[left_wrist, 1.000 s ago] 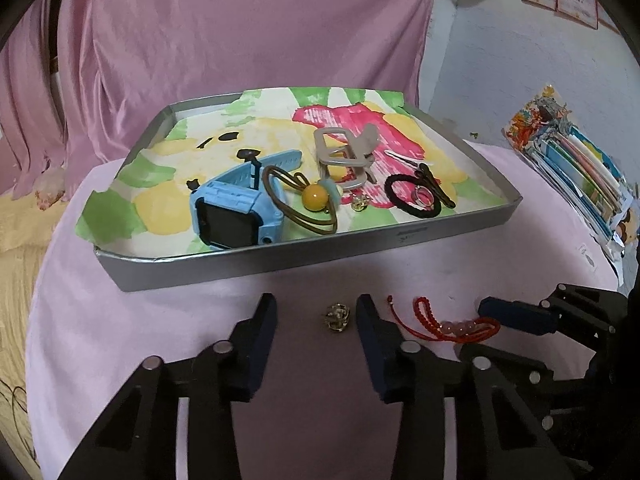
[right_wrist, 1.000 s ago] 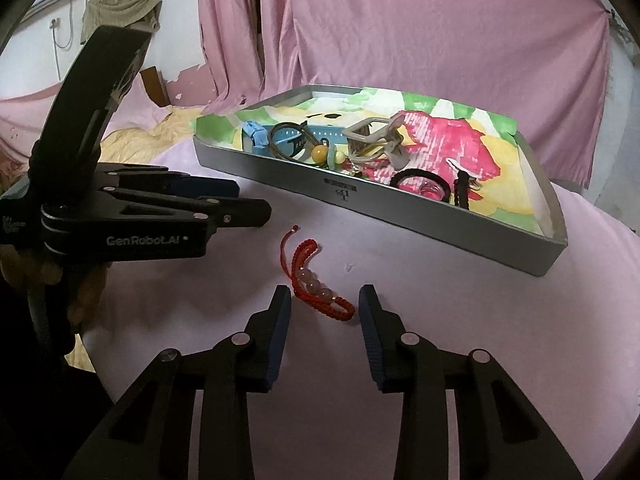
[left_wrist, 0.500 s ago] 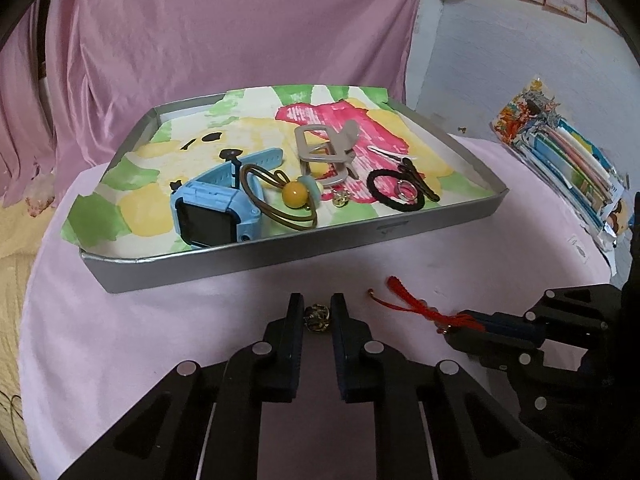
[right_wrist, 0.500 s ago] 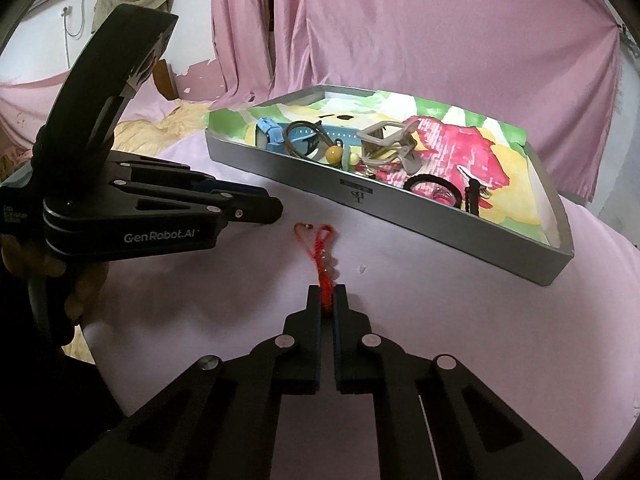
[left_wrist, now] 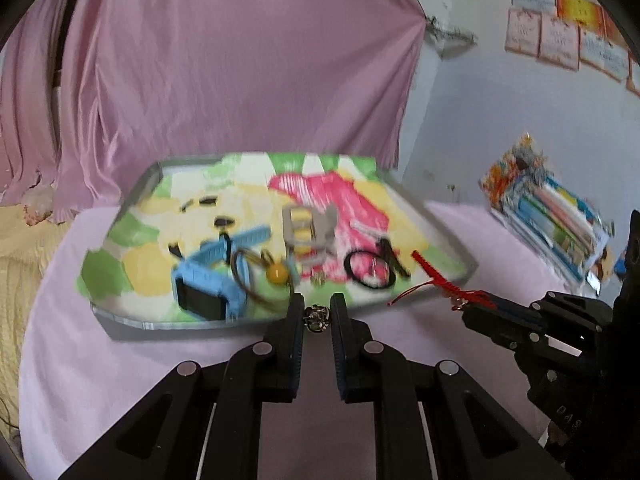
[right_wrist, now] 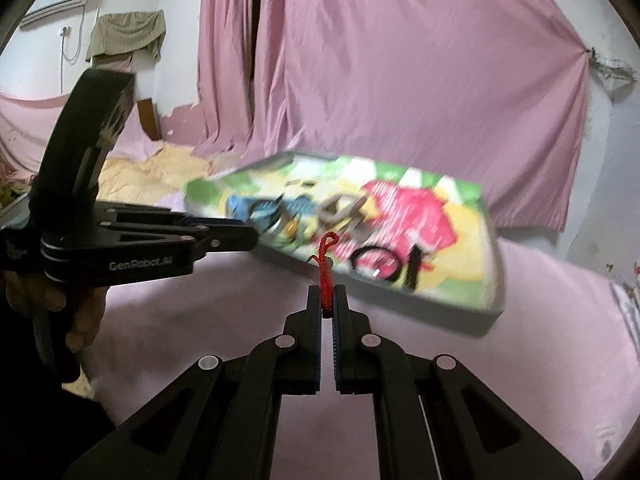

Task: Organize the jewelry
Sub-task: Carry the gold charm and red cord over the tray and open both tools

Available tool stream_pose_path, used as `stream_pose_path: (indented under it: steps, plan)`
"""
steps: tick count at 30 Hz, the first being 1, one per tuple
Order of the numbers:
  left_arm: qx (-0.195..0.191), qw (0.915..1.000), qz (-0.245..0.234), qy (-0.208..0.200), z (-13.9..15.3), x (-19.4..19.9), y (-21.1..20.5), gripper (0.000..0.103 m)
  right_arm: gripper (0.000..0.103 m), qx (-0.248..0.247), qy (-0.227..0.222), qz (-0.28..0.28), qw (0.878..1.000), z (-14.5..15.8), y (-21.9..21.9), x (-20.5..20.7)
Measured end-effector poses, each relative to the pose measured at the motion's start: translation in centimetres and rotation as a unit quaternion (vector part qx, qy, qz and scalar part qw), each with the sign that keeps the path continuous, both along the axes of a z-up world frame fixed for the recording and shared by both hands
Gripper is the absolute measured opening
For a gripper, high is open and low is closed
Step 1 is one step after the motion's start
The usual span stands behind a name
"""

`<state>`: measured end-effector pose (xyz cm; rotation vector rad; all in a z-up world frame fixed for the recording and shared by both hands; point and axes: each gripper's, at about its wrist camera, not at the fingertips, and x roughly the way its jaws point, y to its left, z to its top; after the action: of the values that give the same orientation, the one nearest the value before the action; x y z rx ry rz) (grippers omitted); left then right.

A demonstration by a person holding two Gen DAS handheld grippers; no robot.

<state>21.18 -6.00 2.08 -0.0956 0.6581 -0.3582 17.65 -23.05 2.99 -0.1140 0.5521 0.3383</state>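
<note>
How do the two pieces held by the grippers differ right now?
The gold charm is a small, compact metal lump; the red cord is long, thin and braided. The charm sits wholly between the left gripper's jaws; the cord pokes well past the right gripper's tips, ending in a loop. Both are pinched by shut jaws, off the pink cloth, short of the tray.

One small gold metal charm [left_wrist: 317, 317] sits between the left jaws, one red braided cord bracelet [right_wrist: 325, 276] between the right jaws. Beyond both: one grey tray [left_wrist: 132, 320], one blue watch [left_wrist: 208, 284], one black hair tie [left_wrist: 366, 270].
</note>
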Motion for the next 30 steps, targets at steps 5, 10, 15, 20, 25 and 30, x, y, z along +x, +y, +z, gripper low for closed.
stream_pose_path:
  steps: [5,10,15,20,25,30]
  plan:
    - [-0.011,0.9996,0.023,-0.011,0.9,2.1,-0.8,0.013,0.004,-0.004,-0.02,-0.018,1.0,1.2,-1.0,2.2]
    - [-0.011,0.999,0.041,0.014,0.4,5.0,-1.7,0.013,0.005,0.004,-0.005,-0.033,0.999,1.1,-2.0,5.7]
    - [0.016,0.9982,0.035,0.046,-0.9,7.3,-2.8,0.013,0.005,0.02,0.047,-0.026,0.998,-0.5,-2.7,9.4]
    - [0.03,0.997,0.028,0.066,-1.8,8.0,-3.5,0.013,0.005,0.02,0.081,-0.021,0.996,-2.2,-2.6,11.4]
    - [0.037,0.9964,0.024,0.073,-2.2,8.2,-3.8,0.013,0.005,0.022,0.108,-0.013,0.994,-3.4,-2.5,12.3]
    - [0.039,0.9963,0.022,0.074,-2.2,8.3,-3.9,0.013,0.005,0.018,0.125,-0.007,0.992,-3.9,-2.1,12.7]
